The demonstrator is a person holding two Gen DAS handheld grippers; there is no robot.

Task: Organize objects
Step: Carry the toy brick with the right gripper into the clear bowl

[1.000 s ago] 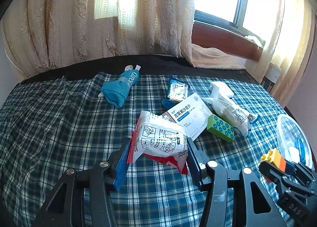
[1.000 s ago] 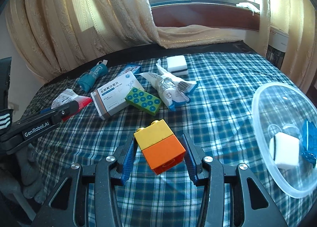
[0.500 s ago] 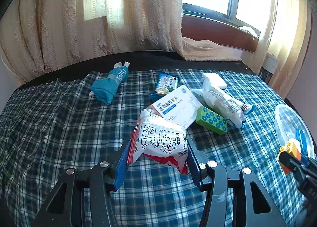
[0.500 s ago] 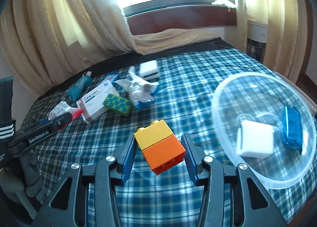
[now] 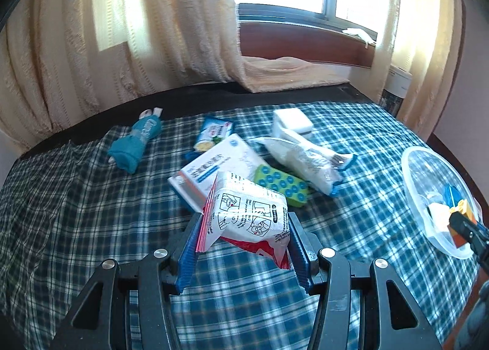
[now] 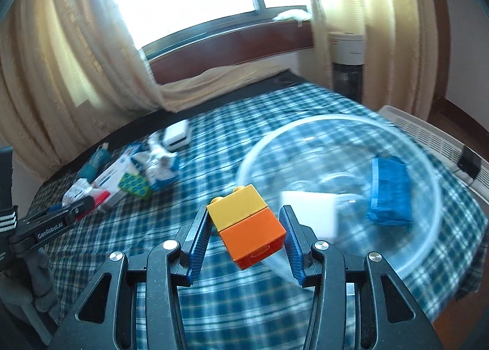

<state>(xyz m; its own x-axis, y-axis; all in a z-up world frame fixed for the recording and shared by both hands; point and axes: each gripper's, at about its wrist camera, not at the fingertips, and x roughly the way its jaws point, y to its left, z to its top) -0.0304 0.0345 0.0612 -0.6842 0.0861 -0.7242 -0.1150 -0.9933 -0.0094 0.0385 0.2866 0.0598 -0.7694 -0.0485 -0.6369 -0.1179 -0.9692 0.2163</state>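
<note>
My left gripper [image 5: 244, 246] is shut on a white and red tissue packet [image 5: 249, 215], held above the plaid cloth. My right gripper [image 6: 246, 240] is shut on a yellow and orange brick stack [image 6: 247, 224], held just at the near rim of the clear plastic bowl [image 6: 406, 142]. The bowl holds a white block [image 6: 308, 212] and a blue packet [image 6: 388, 191]. In the left wrist view the bowl [image 5: 412, 166] sits at the right, with the right gripper [image 5: 461, 224] and the brick stack at its near edge.
On the cloth lie a white medicine box [image 5: 214, 163], a green studded brick [image 5: 281, 185], a clear wrapped packet [image 5: 305, 163], a white box [image 5: 292, 118], a small snack pack [image 5: 214, 133] and a teal rolled towel [image 5: 134, 145]. Curtains and a window sill stand behind.
My right gripper has carried the brick stack right, up to the bowl. My left gripper has swung right with the tissue packet still in it.
</note>
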